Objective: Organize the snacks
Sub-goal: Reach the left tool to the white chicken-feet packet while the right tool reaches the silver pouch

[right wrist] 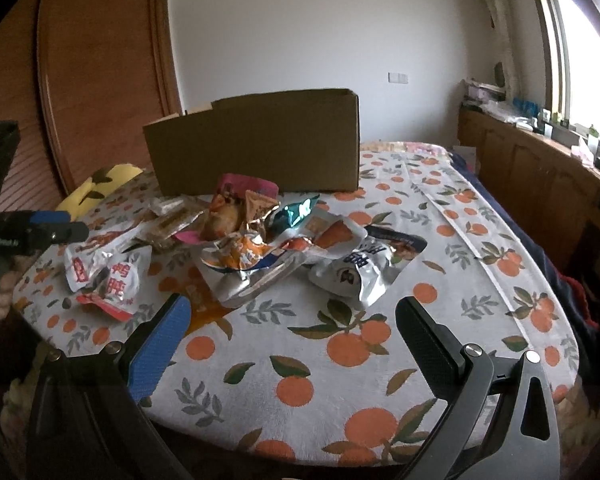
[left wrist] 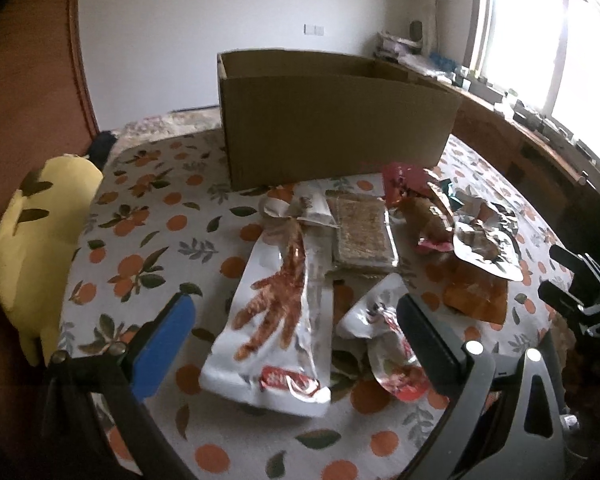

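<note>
Several snack packets lie in a heap on the orange-print tablecloth [right wrist: 440,264] in front of an open cardboard box [left wrist: 332,128], which also shows in the right wrist view [right wrist: 260,148]. A long silver chicken-feet pack [left wrist: 272,312] lies between the fingers of my left gripper [left wrist: 296,320], which is open and empty just above it. A clear pack of brown bars [left wrist: 364,232] lies behind it. My right gripper [right wrist: 292,324] is open and empty over bare cloth, short of a silver and orange bag [right wrist: 244,264] and a white and blue bag [right wrist: 364,264].
A yellow plush toy [left wrist: 40,232] rests at the table's left edge. A wooden door [right wrist: 100,64] stands behind. A wooden sideboard with clutter [right wrist: 540,152] runs under the window on the right. The other gripper [left wrist: 580,292] shows at the right edge.
</note>
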Available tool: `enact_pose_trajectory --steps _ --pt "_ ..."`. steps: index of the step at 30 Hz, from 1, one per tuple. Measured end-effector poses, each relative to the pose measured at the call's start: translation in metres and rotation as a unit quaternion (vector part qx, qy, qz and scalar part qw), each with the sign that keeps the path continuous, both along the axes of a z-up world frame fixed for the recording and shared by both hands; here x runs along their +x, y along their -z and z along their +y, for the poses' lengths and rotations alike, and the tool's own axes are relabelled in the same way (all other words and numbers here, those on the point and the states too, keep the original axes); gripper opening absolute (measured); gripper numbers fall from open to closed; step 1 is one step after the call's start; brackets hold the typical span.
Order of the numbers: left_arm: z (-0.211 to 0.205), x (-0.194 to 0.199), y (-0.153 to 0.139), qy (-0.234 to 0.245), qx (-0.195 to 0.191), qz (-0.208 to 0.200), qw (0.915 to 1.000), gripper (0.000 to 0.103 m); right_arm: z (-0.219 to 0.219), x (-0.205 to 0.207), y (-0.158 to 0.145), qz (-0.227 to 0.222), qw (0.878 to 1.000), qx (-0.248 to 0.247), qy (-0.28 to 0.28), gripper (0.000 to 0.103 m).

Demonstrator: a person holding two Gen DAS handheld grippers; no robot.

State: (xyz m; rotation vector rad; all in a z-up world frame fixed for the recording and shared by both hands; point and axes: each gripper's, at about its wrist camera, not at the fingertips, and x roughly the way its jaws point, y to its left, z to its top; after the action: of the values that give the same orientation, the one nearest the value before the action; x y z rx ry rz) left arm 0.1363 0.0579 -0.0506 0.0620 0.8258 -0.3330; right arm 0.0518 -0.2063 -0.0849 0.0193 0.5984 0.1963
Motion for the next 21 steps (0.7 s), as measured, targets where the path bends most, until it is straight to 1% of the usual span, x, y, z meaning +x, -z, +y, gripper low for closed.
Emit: enact_pose_trajectory --steps 2,6,10,13,18,21 --pt "0.0 0.009 0.003 0.003 0.005 0.008 1.0 0.101 0.0 0.002 0.002 0.003 1.0 -0.001 0.0 0.103" --pt "0.002 0.027 0.012 0.011 0.006 0.042 0.999 0.098 -0.001 0.007 0.005 0.007 1.0 -0.003 0.0 0.103" --pt "0.0 0.036 0.022 0.022 0.029 0.066 0.9972 0.096 -0.002 0.011 0.007 0.01 1.0 -0.005 -0.001 0.103" --pt "-0.005 0.04 0.029 0.036 0.03 0.086 0.9952 0.096 -0.003 0.015 0.008 0.013 1.0 -0.005 -0.002 0.103" --pt "-0.01 0.048 0.039 0.043 0.037 0.103 0.993 0.096 -0.002 0.022 0.012 0.02 1.0 -0.006 -0.003 0.103" --pt "-0.009 0.052 0.04 0.037 0.034 0.103 0.9934 0.094 -0.002 0.023 0.011 0.018 1.0 -0.008 -0.008 0.103"
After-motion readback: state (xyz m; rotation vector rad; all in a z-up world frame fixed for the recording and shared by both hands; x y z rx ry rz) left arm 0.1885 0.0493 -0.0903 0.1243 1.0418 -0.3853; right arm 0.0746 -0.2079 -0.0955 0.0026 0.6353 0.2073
